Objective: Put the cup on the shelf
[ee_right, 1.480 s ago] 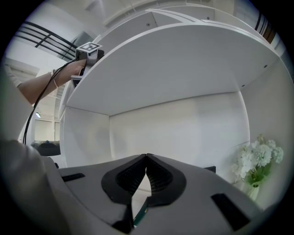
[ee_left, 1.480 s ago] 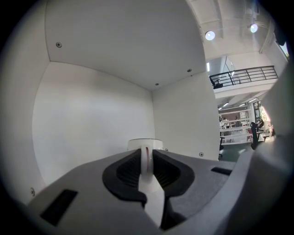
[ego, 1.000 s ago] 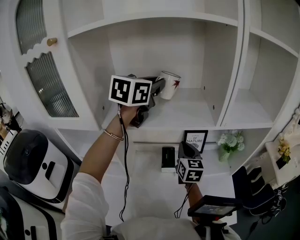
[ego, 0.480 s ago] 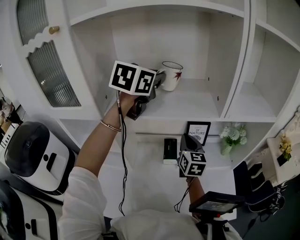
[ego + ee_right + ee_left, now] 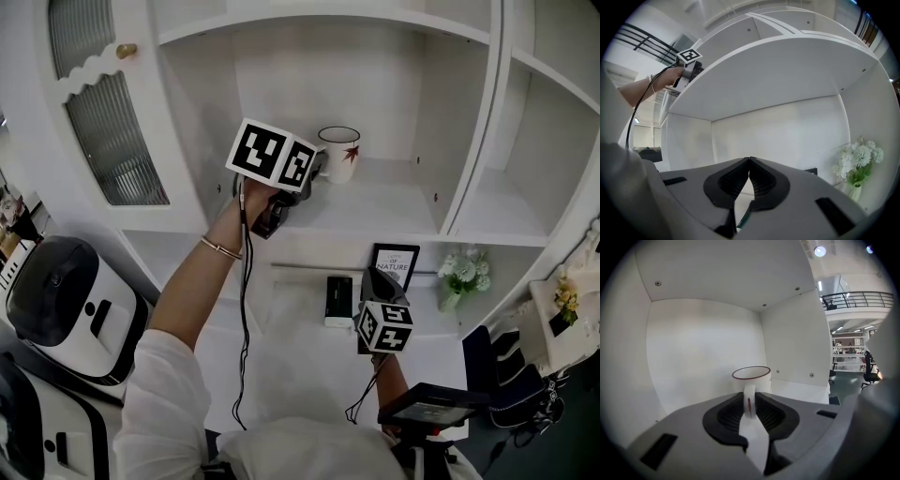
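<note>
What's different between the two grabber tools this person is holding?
The left gripper is raised to the upper shelf; the right gripper hangs low by the lower shelf. The left's jaws clamp the handle of the white cup; the right's jaws are shut on nothing. Both carry a marker cube.

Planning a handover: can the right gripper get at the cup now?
Probably not: the right gripper is shut, one level down, under the shelf board that bears the cup, and the left gripper holds the cup's handle.

Framed sign (image 5: 395,265) near white flowers (image 5: 462,276) — both upright.
</note>
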Motion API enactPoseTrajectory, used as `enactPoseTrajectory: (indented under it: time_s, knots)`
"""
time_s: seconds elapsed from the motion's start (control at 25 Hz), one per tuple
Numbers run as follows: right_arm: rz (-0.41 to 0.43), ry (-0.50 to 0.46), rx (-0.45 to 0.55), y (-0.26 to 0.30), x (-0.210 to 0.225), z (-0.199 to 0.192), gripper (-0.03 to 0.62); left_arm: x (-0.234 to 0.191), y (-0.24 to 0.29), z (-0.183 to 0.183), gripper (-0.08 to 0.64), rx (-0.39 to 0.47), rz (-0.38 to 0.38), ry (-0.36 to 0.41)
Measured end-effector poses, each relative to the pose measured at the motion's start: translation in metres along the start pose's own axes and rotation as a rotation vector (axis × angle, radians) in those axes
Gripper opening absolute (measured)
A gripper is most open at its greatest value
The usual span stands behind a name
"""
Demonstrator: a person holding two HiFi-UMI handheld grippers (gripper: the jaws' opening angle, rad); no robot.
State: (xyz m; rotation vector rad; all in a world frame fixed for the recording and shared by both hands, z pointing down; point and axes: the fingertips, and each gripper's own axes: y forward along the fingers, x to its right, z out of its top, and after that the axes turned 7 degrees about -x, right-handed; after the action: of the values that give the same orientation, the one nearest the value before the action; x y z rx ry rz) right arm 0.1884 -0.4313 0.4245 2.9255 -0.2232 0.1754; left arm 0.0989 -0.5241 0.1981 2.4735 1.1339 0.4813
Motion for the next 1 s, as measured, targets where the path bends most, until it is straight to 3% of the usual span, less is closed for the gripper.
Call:
enactPoseTrajectory:
  time_s: [0.6, 1.0]
  knots:
    - [-0.015, -0.033, 0.017, -0.021, -0.004, 0.013, 0.023, 0.001, -0.017, -0.003, 0.109, 0.03, 0.055, -0.001]
    - [-0.026, -0.03, 0.012, -0.045, -0.014, 0.011, 0.023, 0.013, -0.066, 0.005, 0.11, 0.181, 0.167, 0.052]
